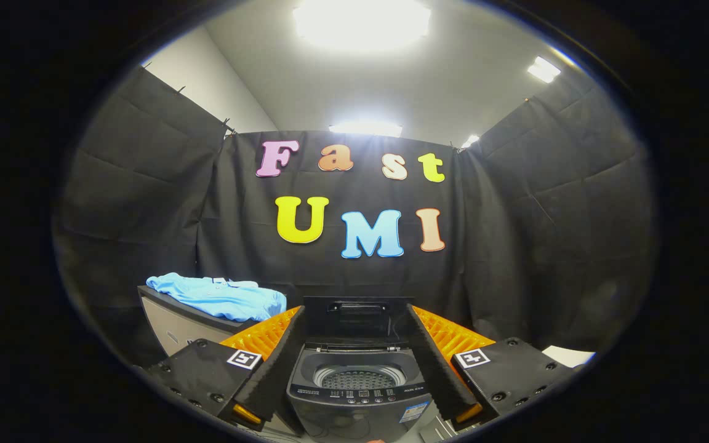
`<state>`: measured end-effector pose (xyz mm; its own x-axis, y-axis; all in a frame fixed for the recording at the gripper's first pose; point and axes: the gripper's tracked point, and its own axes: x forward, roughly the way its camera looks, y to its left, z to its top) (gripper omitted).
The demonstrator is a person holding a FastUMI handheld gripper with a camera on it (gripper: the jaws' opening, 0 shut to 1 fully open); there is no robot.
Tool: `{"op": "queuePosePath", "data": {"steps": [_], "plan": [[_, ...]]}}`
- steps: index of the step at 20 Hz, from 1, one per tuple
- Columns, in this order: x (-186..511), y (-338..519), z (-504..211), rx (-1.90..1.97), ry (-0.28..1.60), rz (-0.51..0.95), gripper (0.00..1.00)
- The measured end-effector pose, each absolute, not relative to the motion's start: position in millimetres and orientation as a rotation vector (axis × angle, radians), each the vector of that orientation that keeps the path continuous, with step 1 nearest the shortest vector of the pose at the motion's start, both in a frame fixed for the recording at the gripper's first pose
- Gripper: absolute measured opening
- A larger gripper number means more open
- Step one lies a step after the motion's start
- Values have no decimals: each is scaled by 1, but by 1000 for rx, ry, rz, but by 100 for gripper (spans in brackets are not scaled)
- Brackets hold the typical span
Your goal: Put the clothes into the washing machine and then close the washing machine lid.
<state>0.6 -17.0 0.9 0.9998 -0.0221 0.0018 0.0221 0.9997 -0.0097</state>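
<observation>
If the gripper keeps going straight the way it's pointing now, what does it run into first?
Probably the washing machine. The gripper is open and empty, with the machine's open drum and raised lid showing between its fingers. Depth is hard to judge. The blue shirt lies off to the left, out of line.

Grey cabinet [164, 323]; ceiling lights [360, 24]

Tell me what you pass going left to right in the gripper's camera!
Blue shirt on a grey cabinet → left finger of the open gripper → washing machine, lid up → right finger.
</observation>
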Motion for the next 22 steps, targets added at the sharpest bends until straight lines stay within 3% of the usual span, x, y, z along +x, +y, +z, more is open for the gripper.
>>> {"op": "queuePosePath", "data": {"steps": [15,22], "plan": [[5,-2,10,-13,-16,-6,98],[38,0,13,-25,-29,23,98]]}}
